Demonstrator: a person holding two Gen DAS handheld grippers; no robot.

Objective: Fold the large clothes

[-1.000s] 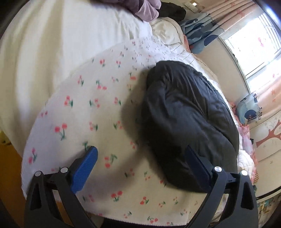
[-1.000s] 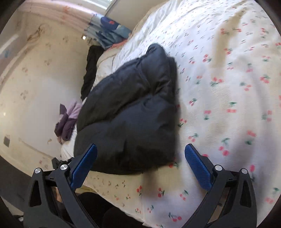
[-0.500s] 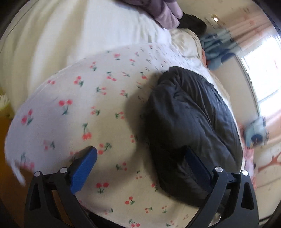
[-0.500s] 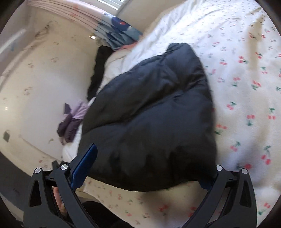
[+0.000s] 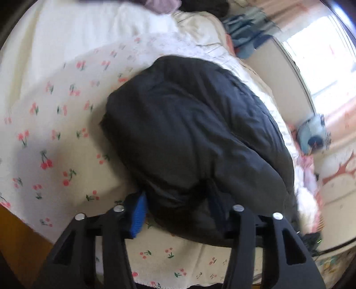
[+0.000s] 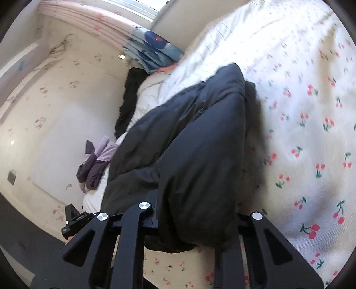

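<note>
On the cherry-print bedspread, seen from the left wrist, a black puffy jacket lies bunched in a thick mound, its near edge reaching the foot of the bed. The left gripper has just been closing and its jaws now pinch a fold of that near edge: the blue pad of the left-hand finger presses against the padded cloth, while the other finger is sunk into the dark fabric and barely shows. Beyond the jacket lie a white quilt, a purple garment at the top edge, and blue patterned cloth near a bright window. This view is somewhat blurred.

From the right wrist, the same jacket rises as a heap along the side of the bed, with the cherry-print cover spreading off to the right. The right gripper has likewise just been closing, and its jaws stand narrow, clamped on a thick hanging fold of the jacket that drapes over and hides both fingertips. To the left hang the purple garment and another dark garment over the bed's far side, beside a pale wall with small prints; the blue patterned cloth sits at the top.
</note>
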